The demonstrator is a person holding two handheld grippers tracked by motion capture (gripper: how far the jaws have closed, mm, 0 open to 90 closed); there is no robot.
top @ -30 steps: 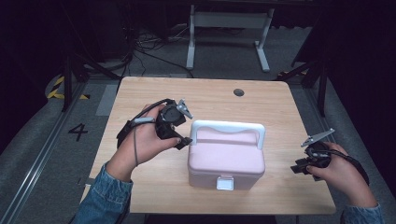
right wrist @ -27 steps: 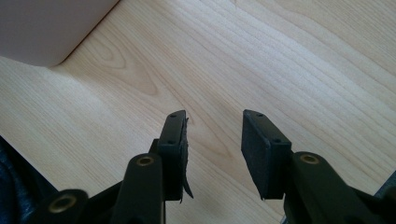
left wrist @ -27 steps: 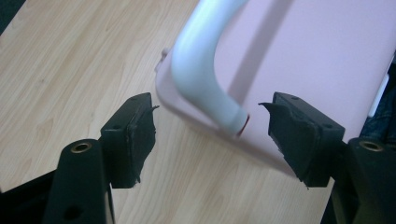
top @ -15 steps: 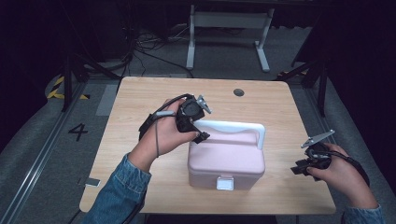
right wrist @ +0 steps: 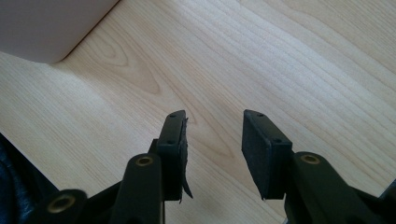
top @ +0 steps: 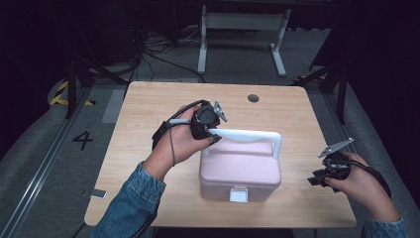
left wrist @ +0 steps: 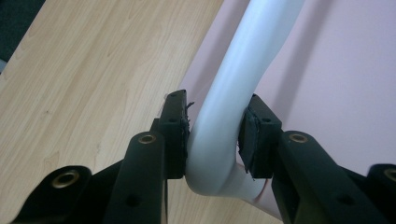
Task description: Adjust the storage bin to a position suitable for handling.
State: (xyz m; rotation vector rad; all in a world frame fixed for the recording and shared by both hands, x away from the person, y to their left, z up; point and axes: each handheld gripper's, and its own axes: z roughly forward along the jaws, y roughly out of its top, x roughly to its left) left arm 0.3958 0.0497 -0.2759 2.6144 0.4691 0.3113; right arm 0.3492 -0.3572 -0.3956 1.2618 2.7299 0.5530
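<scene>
A pink box (top: 240,168) with a white latch (top: 238,194) on its front stands on the wooden table (top: 148,109). Its white handle (top: 247,135) stands upright over the lid. My left gripper (top: 210,136) is at the handle's left bend. In the left gripper view the jaws (left wrist: 215,112) press on both sides of the white handle (left wrist: 243,60), above the pink lid (left wrist: 336,70). My right gripper (top: 317,179) rests low near the table's right front, apart from the box. It is open (right wrist: 212,126) over bare wood, with the box's corner (right wrist: 46,28) at the upper left.
A dark round hole (top: 253,98) sits in the table near the far edge. A metal stand (top: 242,29) and cables lie on the floor beyond the table. Bare wood lies to the left of the box and behind it.
My left gripper moved right from the table's left part to the box and closed on the handle's left end. The right gripper stayed in place.
</scene>
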